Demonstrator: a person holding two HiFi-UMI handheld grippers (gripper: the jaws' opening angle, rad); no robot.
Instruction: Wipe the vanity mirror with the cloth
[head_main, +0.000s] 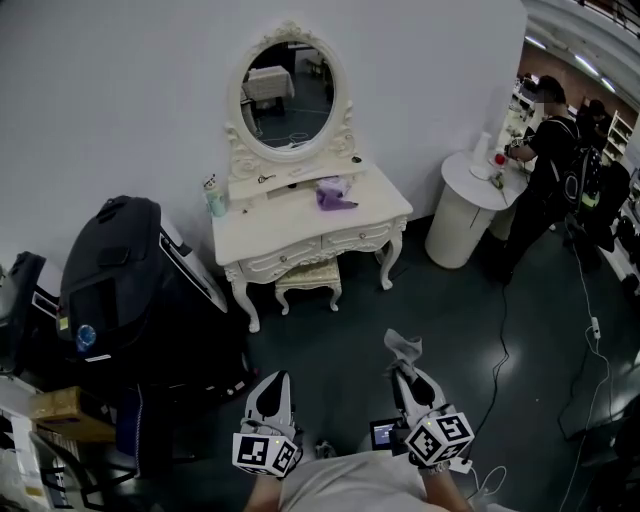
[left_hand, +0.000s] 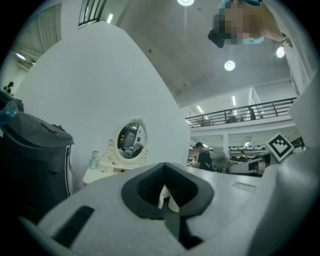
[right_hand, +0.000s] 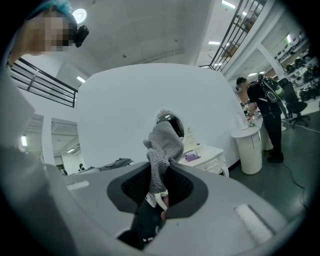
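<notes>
Left tongs (head_main: 274, 382): held low at the bottom of the head view, jaws closed together, nothing gripped between them.
Right tongs (head_main: 403, 368): held just beside the left pair, clamped on the cloth.
Cloth (right_hand: 162, 145): grey and knitted, pinched at its lower end, the rest sticking up loose above the jaw tips. It is kept well apart from the mirror.
Mirror (head_main: 288, 96): oval, set in a white carved frame, stood upright at the back of the counter against the white wall. It is seen ahead of both tongs, untouched.
Counter (head_main: 290, 228): a white vanity with drawers and curved legs, separated from the tongs by a stretch of dark floor.
Purple item (head_main: 334, 192): laid on the counter top, right of centre, below the mirror.
Bottle (head_main: 215, 196): stood upright at the counter's left edge.
Stool (head_main: 308, 276): tucked under the counter.
Bag (head_main: 110, 260): big and black, parked left of the counter.
Person (head_main: 548, 140): seen far right in dark clothes, stood at a round white stand (head_main: 462, 210).
</notes>
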